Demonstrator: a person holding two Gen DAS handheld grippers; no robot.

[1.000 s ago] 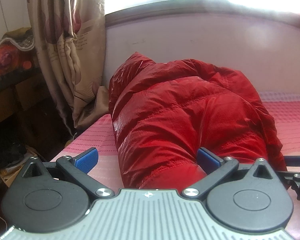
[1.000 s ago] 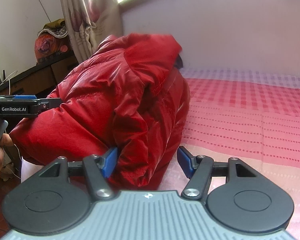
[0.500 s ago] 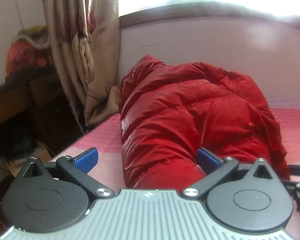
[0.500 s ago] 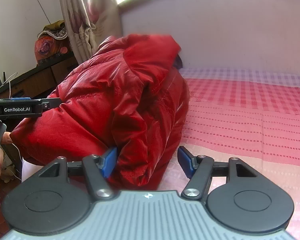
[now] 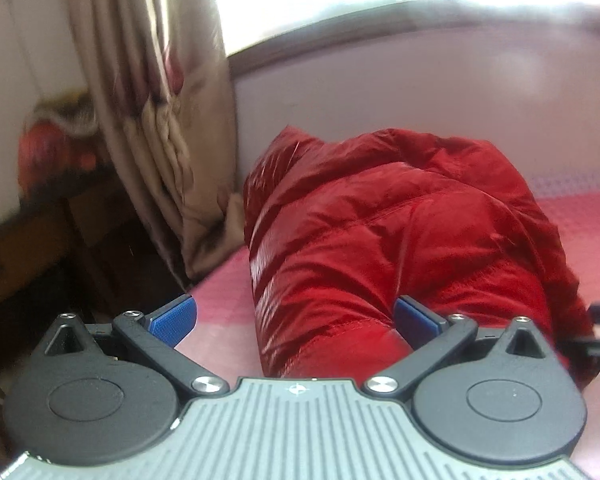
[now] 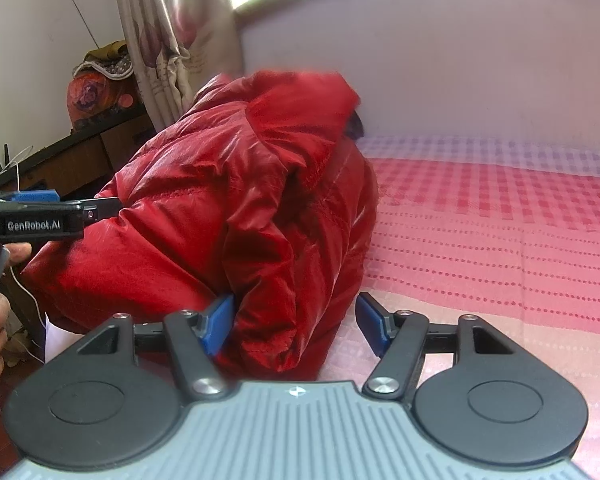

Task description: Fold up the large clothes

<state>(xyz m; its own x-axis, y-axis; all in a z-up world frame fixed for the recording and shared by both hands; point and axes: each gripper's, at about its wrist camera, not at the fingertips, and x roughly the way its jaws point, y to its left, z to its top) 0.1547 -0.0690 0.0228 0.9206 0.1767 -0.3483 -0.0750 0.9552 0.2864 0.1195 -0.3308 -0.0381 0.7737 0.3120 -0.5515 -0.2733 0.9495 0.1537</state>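
The red down jacket (image 5: 400,240) lies bundled on the pink checked bedsheet (image 6: 500,220), near the bed's edge by the floral curtain (image 5: 160,120), its hood or collar end heaped toward twelve o'clock in the right wrist view.

The left gripper (image 5: 294,316) stands wide; its right pad (image 5: 416,314) touches the jacket's near hem, while the left pad (image 5: 172,318) hangs clear over the sheet at about nine o'clock of the bundle, so nothing is pinched. The right gripper (image 6: 296,324) is about half spread: a thick fold of the jacket sits between its jaws, the left pad (image 6: 218,324) against the cloth, the right pad (image 6: 370,322) apart from it, so this too reads as a loose straddle, not a grip.

The jacket looks light and very puffy, likely springing back when pressed. Its glossy shell seems slippery, so a shallow pinch on a rounded bulge would probably slide off. Better holds, in my judgement, are the stitched hem at six o'clock in the left wrist view, or a quilting seam, where the layers lie thin and flat. Folds will probably need pressing down to stay.
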